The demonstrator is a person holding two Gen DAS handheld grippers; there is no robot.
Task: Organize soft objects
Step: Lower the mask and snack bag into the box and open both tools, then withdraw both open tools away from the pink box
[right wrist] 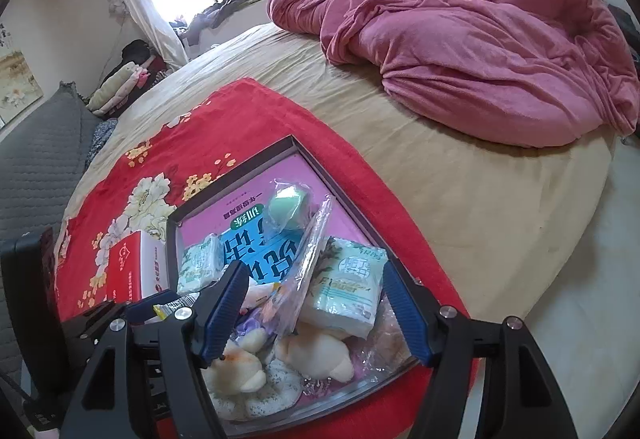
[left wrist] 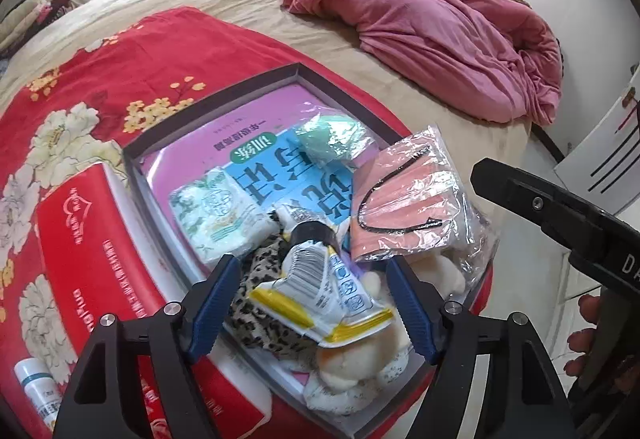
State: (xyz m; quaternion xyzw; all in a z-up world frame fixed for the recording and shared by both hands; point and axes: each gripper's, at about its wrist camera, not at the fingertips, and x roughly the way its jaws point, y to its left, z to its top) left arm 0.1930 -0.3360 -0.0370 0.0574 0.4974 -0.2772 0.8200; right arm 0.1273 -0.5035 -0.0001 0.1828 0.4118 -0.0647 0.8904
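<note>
At the lower left of the left wrist view a small white bottle (left wrist: 38, 395) lay on the red floral cloth (left wrist: 92, 79), next to a red carton (left wrist: 104, 259). To its right sat the dark shallow box (left wrist: 132, 159) on the bed (left wrist: 256, 7), holding the soft things: a tissue pack (left wrist: 216, 211), a green sponge in film (left wrist: 328, 137), a leopard-print cloth (left wrist: 260, 319), a crumpled tube (left wrist: 320, 287), cream plush pieces (left wrist: 348, 363) and a bagged pink mask (left wrist: 404, 215) overhanging the box's right rim.

The left tool (left wrist: 312, 303) stood open, its blue pads either side of the tube and not pressing on it. In the right wrist view the right tool (right wrist: 316, 315) was likewise open, straddling a clear bag (right wrist: 304, 279) and a second tissue pack (right wrist: 352, 291), gripping neither.

The risks, as I judged them: the heap was loose and stacked, so closing on one item could drag a neighbour along or pinch slippery film only. The mask bag, leaning over the rim, could slide out onto the cloth if nudged. The two tools worked close together and might knock each other.

The soft things looked squashy, light and mostly wrapped in glossy plastic, crowded at the box's near end.
</note>
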